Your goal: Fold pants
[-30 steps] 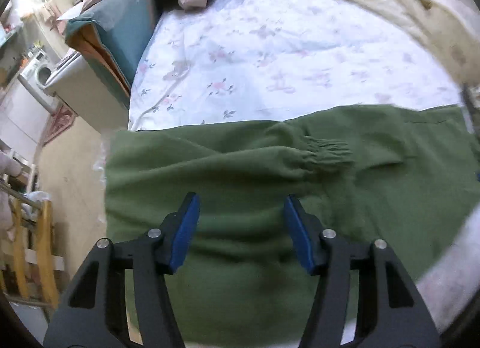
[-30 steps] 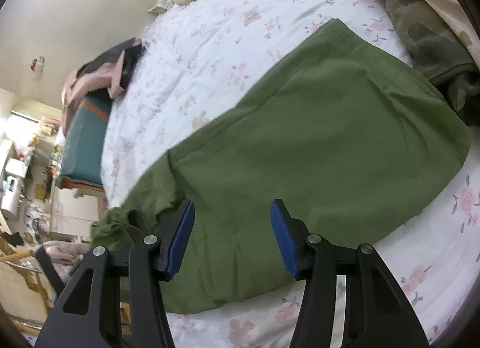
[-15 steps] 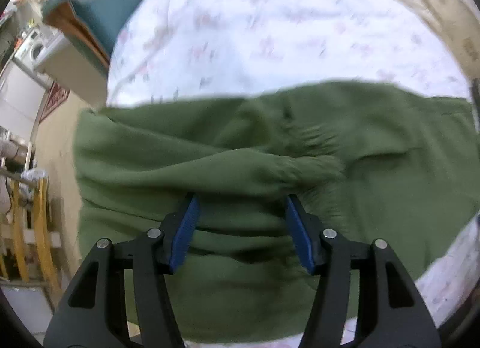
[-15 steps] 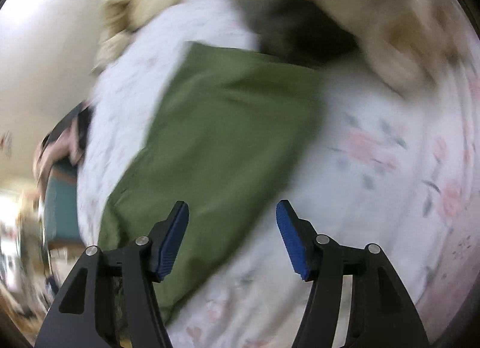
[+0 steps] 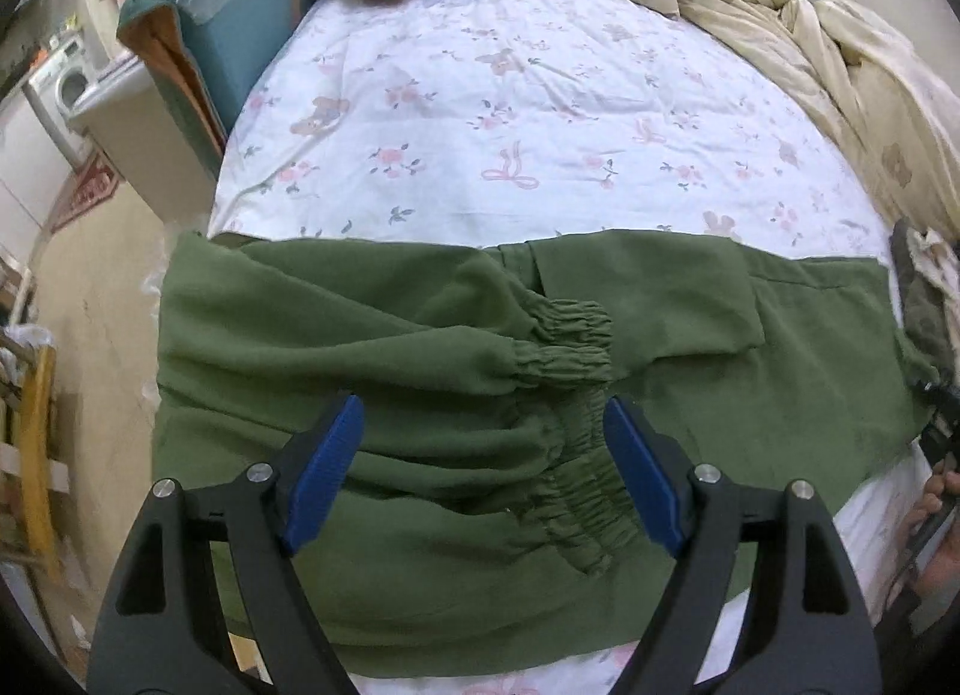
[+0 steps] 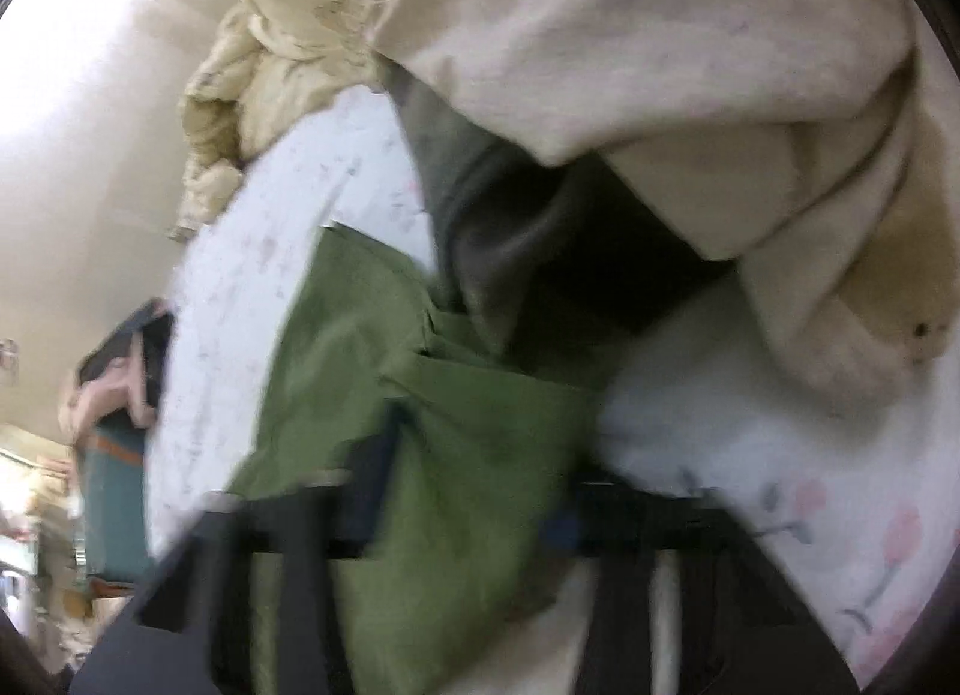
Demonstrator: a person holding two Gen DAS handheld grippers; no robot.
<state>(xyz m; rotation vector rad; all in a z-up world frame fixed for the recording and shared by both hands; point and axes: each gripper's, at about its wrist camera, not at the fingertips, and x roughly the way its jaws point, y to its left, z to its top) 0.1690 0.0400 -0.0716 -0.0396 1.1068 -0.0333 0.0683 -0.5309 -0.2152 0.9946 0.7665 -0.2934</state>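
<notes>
No legible text, label, brand or number on anything in either view

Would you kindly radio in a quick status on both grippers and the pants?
Left gripper opening, nothing gripped, above elastic cuffs. Right gripper closing, green pants between its jaws. Beige blanket crowds the right end.

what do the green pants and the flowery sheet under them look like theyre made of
Green pants: apparently a matte woven cloth, maybe cotton twill; no sheen, soft creases, gathered elastic cuffs.
Floral sheet: thin, smooth printed cotton or a blend by its look; fine wrinkles, flat pink flower print. Exact fibres cannot be told.
</notes>
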